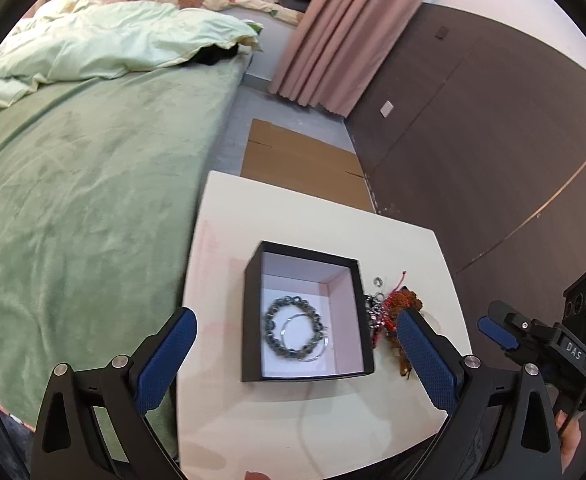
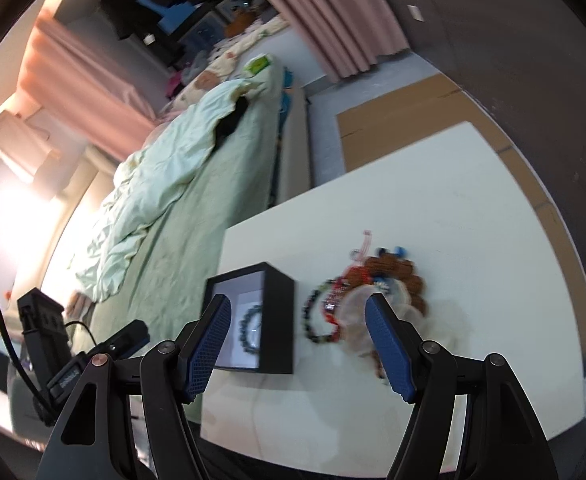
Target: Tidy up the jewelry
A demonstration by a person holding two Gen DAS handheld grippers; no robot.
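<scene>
A black box (image 1: 367,320) with a white inside stands open on the white table (image 1: 293,208). A grey bead bracelet (image 1: 274,326) and a thin silver bangle (image 1: 321,354) lie in it. A tangled pile of jewelry (image 1: 389,312), red, brown and dark beads, lies right of the box; it also shows in the right wrist view (image 2: 365,292). My left gripper (image 1: 295,322) is open above the box, empty. My right gripper (image 2: 297,308) is open and empty, above the gap between the box (image 2: 277,316) and the pile.
A bed with a green blanket (image 1: 85,200) runs along the table's left edge. Flat cardboard (image 1: 293,156) lies on the floor beyond the table. A dark wall panel (image 1: 493,140) stands to the right, with pink curtains (image 1: 333,32) behind.
</scene>
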